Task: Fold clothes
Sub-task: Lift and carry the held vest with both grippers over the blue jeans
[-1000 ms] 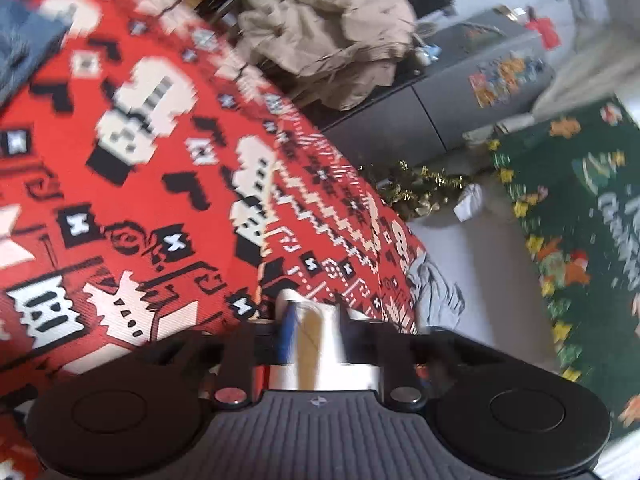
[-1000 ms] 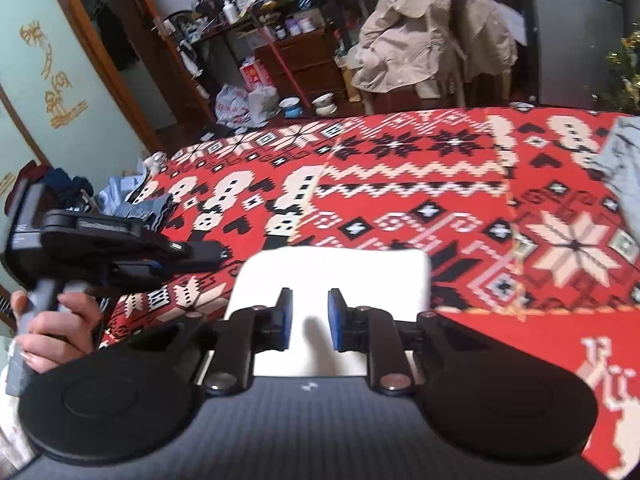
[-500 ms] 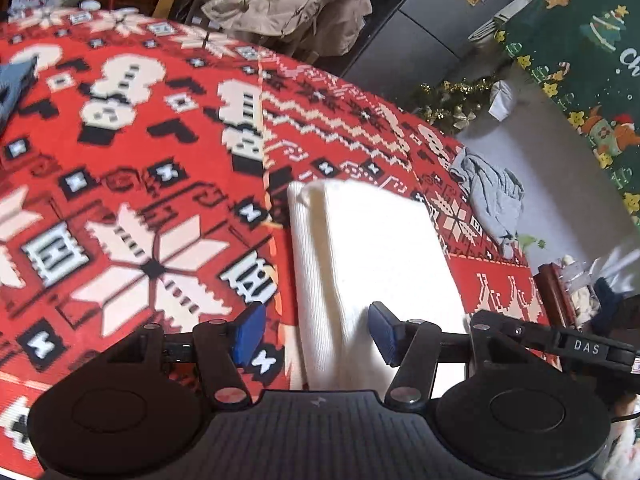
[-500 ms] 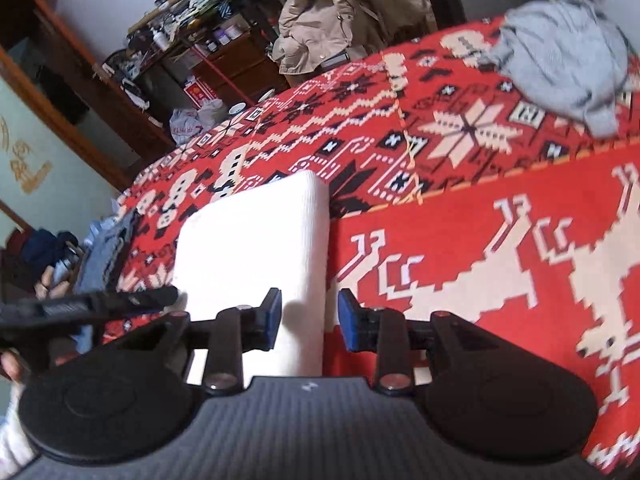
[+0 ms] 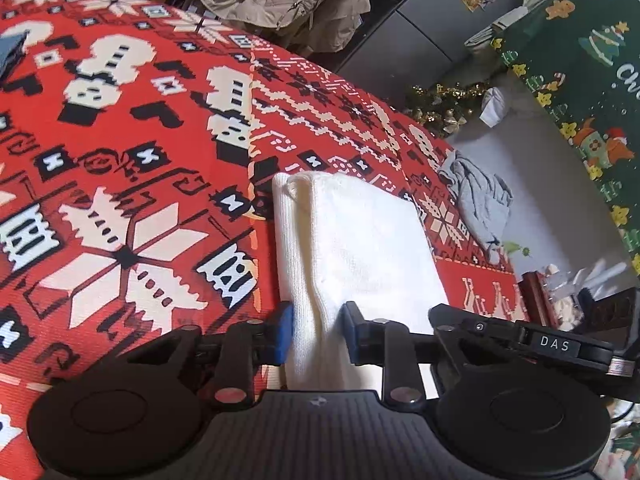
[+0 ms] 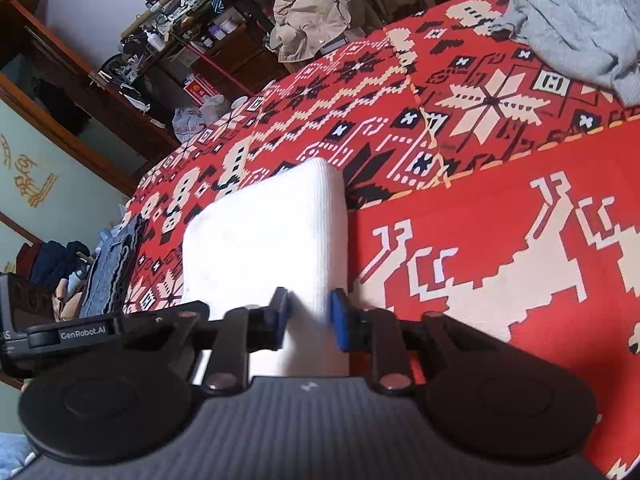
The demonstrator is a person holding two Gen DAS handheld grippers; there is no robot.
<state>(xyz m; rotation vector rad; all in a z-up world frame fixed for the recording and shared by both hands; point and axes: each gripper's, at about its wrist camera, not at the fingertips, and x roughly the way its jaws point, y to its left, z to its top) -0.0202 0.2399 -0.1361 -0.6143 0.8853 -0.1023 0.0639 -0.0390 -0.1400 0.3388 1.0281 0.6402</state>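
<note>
Nearest, the left gripper (image 5: 315,334) and right gripper (image 6: 308,318) are both closing on the near corners of the folded white garment (image 5: 360,240), pads already pressing cloth, probably to lift it; it lies on the red patterned blanket (image 5: 120,140); farther right, a grey garment (image 6: 580,20) waits unfolded.

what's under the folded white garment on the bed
The folded white garment lies directly on the red patterned blanket, which shows around its far and side edges. Whether anything else sits beneath it cannot be seen; the cloth covers that patch.
</note>
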